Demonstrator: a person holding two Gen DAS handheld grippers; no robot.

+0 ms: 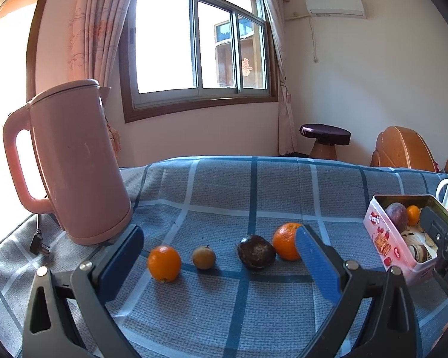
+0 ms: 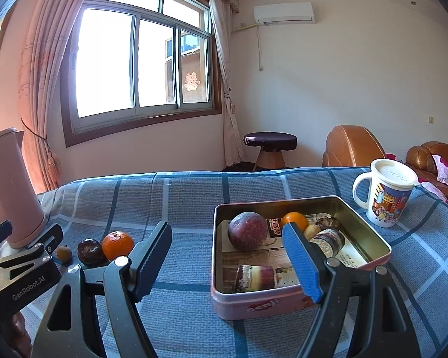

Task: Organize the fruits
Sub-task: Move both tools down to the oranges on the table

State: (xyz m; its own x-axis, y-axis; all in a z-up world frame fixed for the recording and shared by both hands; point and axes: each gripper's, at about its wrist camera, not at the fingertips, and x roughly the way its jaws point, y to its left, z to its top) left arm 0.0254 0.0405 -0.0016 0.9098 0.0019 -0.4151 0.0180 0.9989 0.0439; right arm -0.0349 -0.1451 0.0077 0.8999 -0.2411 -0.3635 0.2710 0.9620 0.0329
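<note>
On the blue plaid cloth lie a small orange (image 1: pixel 164 263), a small brown fruit (image 1: pixel 204 257), a dark passion fruit (image 1: pixel 255 251) and a larger orange (image 1: pixel 285 241) in a row. My left gripper (image 1: pixel 218 238) is open and empty, just in front of them. A pink tin (image 2: pixel 301 298) holds a purple passion fruit (image 2: pixel 247 235), an orange (image 2: pixel 295 220), a small brown fruit (image 2: pixel 312 231) and wrapped snacks. My right gripper (image 2: pixel 227 232) is open and empty, its right finger over the tin. The tin also shows in the left wrist view (image 1: pixel 382 238).
A pink kettle (image 1: pixel 74 167) stands at the left with its plug (image 1: pixel 40 243) on the cloth. A lidded cartoon mug (image 2: pixel 386 192) stands right of the tin. A stool (image 2: pixel 270 149) and brown sofa (image 2: pixel 355 146) are beyond the table.
</note>
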